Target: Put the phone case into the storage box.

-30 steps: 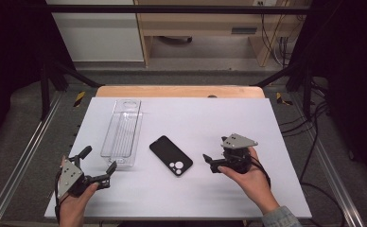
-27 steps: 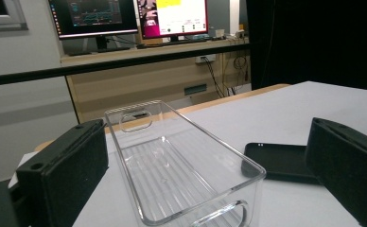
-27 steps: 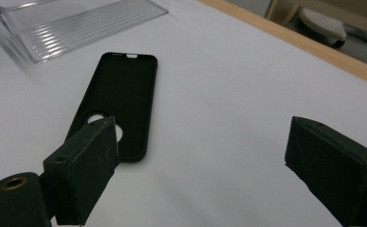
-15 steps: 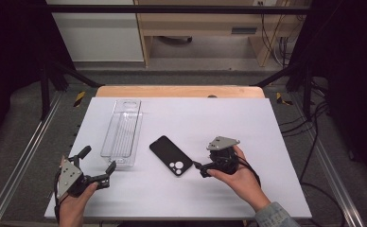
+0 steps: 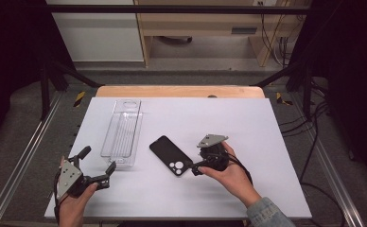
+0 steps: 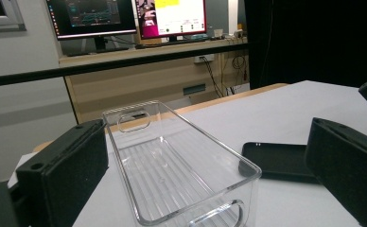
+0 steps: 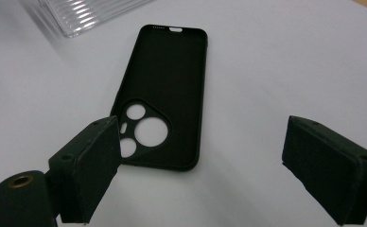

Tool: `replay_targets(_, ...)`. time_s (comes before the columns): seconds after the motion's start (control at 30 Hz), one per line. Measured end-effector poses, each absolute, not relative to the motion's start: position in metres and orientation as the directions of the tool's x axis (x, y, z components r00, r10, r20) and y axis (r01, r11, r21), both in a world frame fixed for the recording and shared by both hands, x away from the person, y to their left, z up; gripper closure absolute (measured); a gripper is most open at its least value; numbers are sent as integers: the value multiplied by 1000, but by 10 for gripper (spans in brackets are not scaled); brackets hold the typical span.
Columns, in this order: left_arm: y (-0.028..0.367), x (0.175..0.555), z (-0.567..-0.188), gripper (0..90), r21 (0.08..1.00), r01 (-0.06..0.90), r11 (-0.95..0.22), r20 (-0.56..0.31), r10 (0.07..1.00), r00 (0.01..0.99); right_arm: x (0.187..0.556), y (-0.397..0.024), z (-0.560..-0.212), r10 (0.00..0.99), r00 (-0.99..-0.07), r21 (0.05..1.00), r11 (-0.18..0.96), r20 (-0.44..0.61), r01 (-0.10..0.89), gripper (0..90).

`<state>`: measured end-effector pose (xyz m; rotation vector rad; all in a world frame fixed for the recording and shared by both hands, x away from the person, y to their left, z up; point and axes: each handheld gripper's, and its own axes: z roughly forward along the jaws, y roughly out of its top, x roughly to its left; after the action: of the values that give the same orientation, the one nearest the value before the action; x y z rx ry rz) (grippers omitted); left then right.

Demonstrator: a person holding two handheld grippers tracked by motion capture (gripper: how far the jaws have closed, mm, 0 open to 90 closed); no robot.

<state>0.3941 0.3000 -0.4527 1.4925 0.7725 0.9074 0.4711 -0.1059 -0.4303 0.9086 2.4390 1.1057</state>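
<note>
A black phone case (image 5: 171,156) lies flat on the white table (image 5: 248,123), inner side up, its camera cut-outs toward the near edge. My right gripper (image 5: 199,160) is just to its right, open and empty. In the right gripper view the case (image 7: 172,80) lies ahead of the spread jaws of the right gripper (image 7: 210,165), and the left jaw overlaps the case's camera corner. My left gripper (image 5: 98,160) rests open at the near left, pointing at a clear plastic tray (image 5: 122,132). The left gripper (image 6: 205,189) frames the tray (image 6: 210,137), with the case (image 6: 278,158) beyond it.
The tray is empty and runs lengthwise away from me, left of the case; its ribbed corner (image 7: 82,14) shows past the case. A wooden strip (image 5: 181,91) borders the table's far edge. Black frame rails stand at both sides.
My right gripper has moved left and slightly down across the table, ending beside the phone case. The left gripper, the tray and the case have stayed where they were.
</note>
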Motion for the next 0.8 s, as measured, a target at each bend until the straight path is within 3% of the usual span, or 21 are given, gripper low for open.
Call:
replay_targets(0.7, 299, 395, -453, 0, 992, -27, -125, 123, 867, 483, 491, -67, -435, 644, -765, 688, 558, -7, 464, 208)
replay_targets(0.8, 299, 395, -453, 0, 992, -23, -127, 122, 866, 484, 494, -67, -434, 647, -763, 673, 562, 3, 480, 256)
